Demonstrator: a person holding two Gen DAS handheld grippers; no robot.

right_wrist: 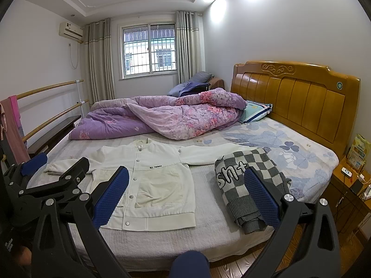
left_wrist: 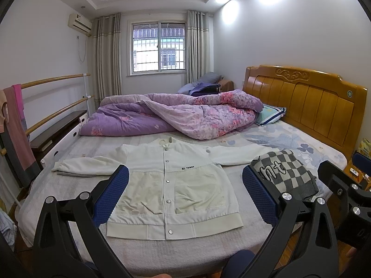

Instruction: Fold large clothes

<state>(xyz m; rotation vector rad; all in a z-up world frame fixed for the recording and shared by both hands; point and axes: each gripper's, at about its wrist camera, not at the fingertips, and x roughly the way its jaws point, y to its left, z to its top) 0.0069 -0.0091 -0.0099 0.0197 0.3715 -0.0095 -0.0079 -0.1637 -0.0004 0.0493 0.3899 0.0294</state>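
Two grippers are hovering over the near edge of the bed (left_wrist: pixel 143 250), both spread wide and gripping nothing. Left gripper (left_wrist: pixel 185 199) is pointing at the jacket (left_wrist: pixel 171 185); its blue pads (left_wrist: pixel 111 197) are standing well apart, framing the jacket's lower half in the left wrist view. Right gripper (right_wrist: pixel 185 199) is sitting further right, with its pads (right_wrist: pixel 262 199) straddling the gap between jacket (right_wrist: pixel 148 185) and sweater (right_wrist: pixel 245 183).

Jacket is lying flat and face up near the bed's near edge, snaps closed, hem toward the camera, collar toward the quilt (left_wrist: pixel 171 118). Both sleeves are stretching out sideways; the one toward the headboard (left_wrist: pixel 308 106) is running under or against the sweater, contact unclear. "ALL THINGS" is showing on the chest.

Sweater (left_wrist: pixel 285 173), grey-and-white check, is lying folded just beside the jacket, toward the bed's near headboard-side corner.

Quilt, purple floral, is lying bunched along the far side of the bed. Pillow (left_wrist: pixel 271 114) is poking out from under it at the headboard. Towels (left_wrist: pixel 14 125) are hanging on a rail off the foot end.
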